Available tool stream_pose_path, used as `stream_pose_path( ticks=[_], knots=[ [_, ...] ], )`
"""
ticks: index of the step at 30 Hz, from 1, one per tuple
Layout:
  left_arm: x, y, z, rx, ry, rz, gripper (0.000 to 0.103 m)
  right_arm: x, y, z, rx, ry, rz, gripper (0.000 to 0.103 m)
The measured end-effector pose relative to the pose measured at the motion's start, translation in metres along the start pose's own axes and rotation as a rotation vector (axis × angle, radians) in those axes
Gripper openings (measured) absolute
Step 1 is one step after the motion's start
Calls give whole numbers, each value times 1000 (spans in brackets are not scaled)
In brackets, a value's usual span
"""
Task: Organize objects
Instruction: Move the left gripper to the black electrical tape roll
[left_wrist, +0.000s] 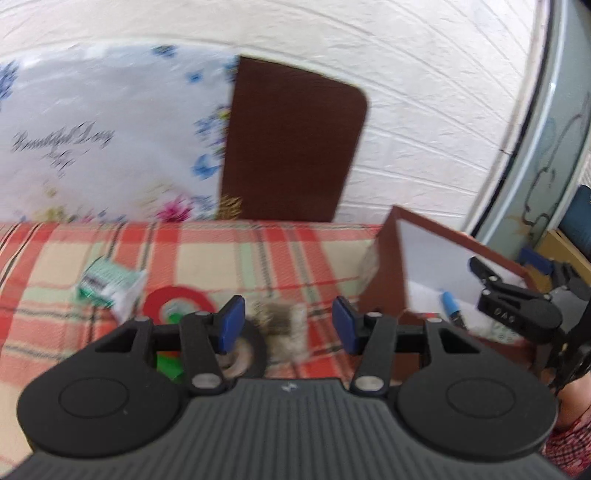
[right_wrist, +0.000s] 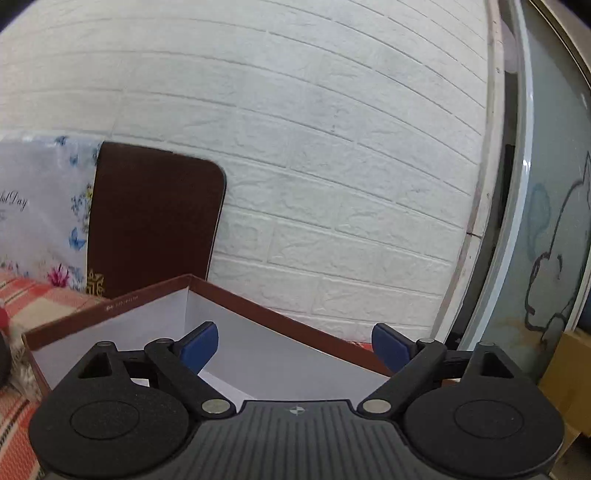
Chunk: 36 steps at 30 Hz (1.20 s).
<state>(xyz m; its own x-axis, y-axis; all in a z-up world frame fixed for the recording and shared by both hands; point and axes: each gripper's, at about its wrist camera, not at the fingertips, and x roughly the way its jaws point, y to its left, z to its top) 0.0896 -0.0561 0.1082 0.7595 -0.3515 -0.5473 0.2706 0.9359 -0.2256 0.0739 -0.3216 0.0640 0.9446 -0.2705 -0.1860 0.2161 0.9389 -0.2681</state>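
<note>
A blue pen (left_wrist: 453, 305) lies in the brown box (left_wrist: 384, 280), long axis running toward its near right corner, tip nearest. The right gripper (right_wrist: 295, 347) hangs over the box, jaws spread, empty. The left gripper (left_wrist: 288, 319) stands part-open over plaid cloth (left_wrist: 221, 254), pinching nothing.

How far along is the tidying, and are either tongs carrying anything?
Done: a blue pen lies in the brown box. In hand: nothing; left tongs and right tongs are both open and empty. Left on the plaid cloth: green packet, red tape ring, black roll.
</note>
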Motion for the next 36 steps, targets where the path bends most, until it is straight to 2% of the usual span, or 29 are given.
stream_pose_path(
  ticks=[4, 8, 12, 17, 19, 22, 25, 30, 33, 36],
  knots=[
    [-6, 27, -11, -68, 22, 42, 54, 1, 15, 0, -101, 20, -17, 86],
    [-18, 42, -18, -85, 14, 64, 54, -9, 14, -1, -119, 17, -30, 82],
    [-28, 55, -27, -106, 20, 83, 54, -27, 3, -6, -116, 9, -15, 84],
    [-35, 69, -42, -132, 37, 99, 54, -55, 3, -10, -182, -27, -26, 89],
    [-38, 75, -48, -140, 44, 112, 54, -66, 6, 0, -140, -65, -16, 89],
    [-42, 85, -55, -147, 48, 148, 54, -89, 18, 25, -54, -152, 75, 93],
    [-47, 94, -62, -139, 53, 187, 54, -113, 48, 40, -30, -179, 258, 94],
    [-54, 110, -74, -103, 67, 283, 54, -125, 122, 33, -23, -38, 515, 90],
    [-60, 121, -79, -100, 67, 314, 54, -125, 158, 20, -13, 42, 573, 89],
    [-61, 131, -83, -106, 67, 335, 54, -119, 182, 11, 10, 105, 587, 89]
  ],
)
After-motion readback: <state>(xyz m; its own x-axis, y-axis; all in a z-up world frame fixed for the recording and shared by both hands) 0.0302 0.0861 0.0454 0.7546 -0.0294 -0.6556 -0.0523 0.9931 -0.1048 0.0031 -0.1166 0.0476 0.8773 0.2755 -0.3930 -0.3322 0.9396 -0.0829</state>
